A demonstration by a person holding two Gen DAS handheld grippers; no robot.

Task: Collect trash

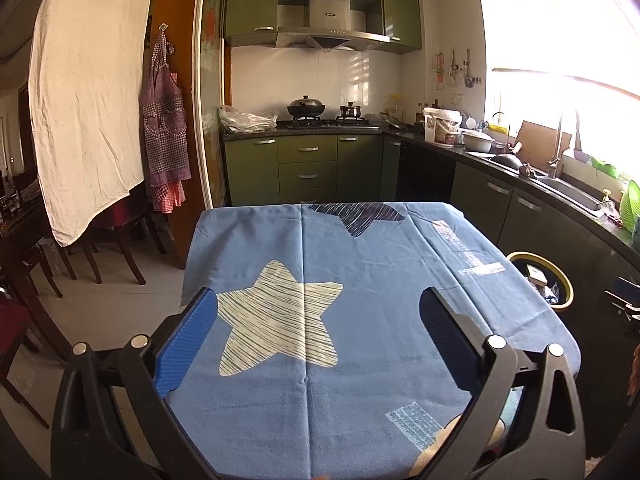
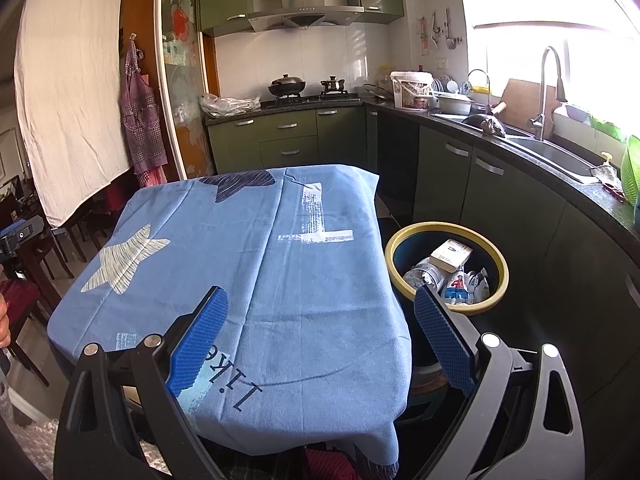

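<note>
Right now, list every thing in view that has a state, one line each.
left gripper: open, empty, above the tablecloth
right gripper: open, empty
trash bin: no lid, holds a box and wrappers
tablecloth: spread flat, no trash on it
wok: lidded, on the stove
faucet: no water visible

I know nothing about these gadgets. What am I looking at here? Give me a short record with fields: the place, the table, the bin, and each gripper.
place: kitchen with green cabinets
table: covered by a blue cloth printed with stars; no trash visible on it
bin: yellow-rimmed trash bin on the floor to the right of the table, holding packaging and wrappers
left gripper: open, empty, over the cloth
right gripper: open, empty, near the table's bin-side edge
</note>
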